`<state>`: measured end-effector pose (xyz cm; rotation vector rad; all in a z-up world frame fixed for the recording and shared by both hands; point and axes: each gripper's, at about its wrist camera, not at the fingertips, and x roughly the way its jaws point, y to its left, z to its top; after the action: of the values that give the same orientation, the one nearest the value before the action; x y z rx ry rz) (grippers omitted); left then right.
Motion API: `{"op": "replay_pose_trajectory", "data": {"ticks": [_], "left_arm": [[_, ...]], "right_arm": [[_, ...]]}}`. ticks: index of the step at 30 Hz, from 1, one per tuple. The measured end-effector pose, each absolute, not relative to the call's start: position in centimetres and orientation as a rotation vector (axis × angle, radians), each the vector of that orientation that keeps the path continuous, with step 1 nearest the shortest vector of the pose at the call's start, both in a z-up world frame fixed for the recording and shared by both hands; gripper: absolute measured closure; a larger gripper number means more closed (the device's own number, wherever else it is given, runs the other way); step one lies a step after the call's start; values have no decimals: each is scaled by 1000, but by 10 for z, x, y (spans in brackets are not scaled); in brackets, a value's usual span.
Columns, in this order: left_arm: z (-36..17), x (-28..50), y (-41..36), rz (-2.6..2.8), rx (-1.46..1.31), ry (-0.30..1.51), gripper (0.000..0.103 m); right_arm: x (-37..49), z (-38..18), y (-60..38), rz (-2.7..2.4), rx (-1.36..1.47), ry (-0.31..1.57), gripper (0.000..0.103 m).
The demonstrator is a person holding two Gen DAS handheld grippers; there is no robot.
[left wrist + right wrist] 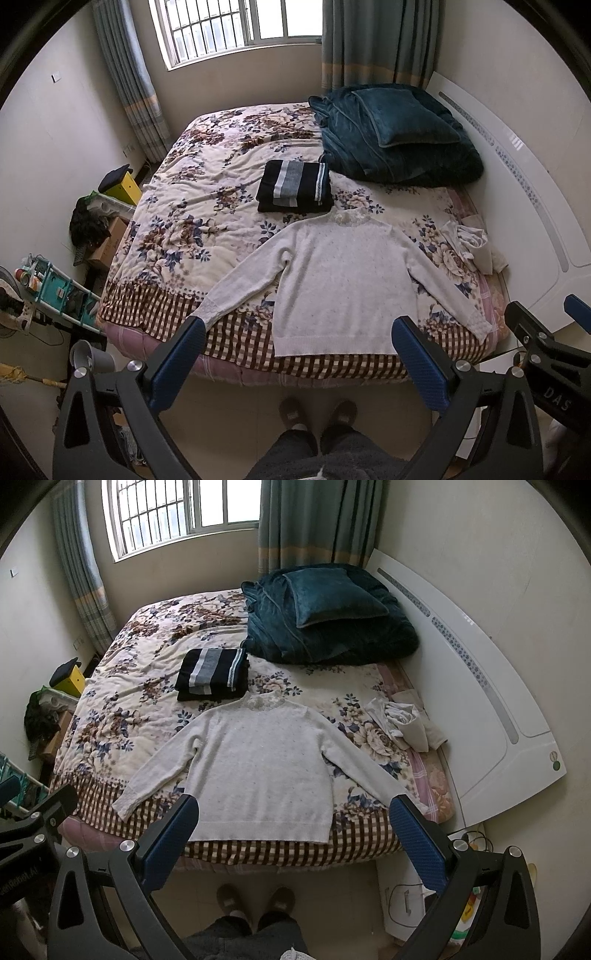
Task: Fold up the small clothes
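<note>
up front in the left wrist view, the left gripper (297, 343) hung with jaws wide apart, holding nothing, the white sweater (332, 291) lying flat on the bed (177, 206) at 12 o'clock. likewise, the right wrist view showed the right gripper (293, 821) spread and empty, a folded striped garment (212, 679) at 11 o'clock beyond the sweater.

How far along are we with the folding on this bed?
Done: one dark striped garment lies folded near the middle of the bed. In hand: nothing; the left gripper and right gripper are open above the bed's near edge. Next: the white sweater, spread flat with sleeves out, unfolded. Left: the crumpled pale clothes by the headboard.
</note>
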<state>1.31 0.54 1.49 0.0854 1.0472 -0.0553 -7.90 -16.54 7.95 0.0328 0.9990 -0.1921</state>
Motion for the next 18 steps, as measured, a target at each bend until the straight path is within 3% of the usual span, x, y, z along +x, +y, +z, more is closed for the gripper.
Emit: {"op": "replay_pose_trajectory", "data": {"ticks": [18], "left_arm": [[26, 24, 9, -53, 81, 1035, 0]], "right_arm": [[-80, 83, -164, -192, 36, 991, 0]]}}
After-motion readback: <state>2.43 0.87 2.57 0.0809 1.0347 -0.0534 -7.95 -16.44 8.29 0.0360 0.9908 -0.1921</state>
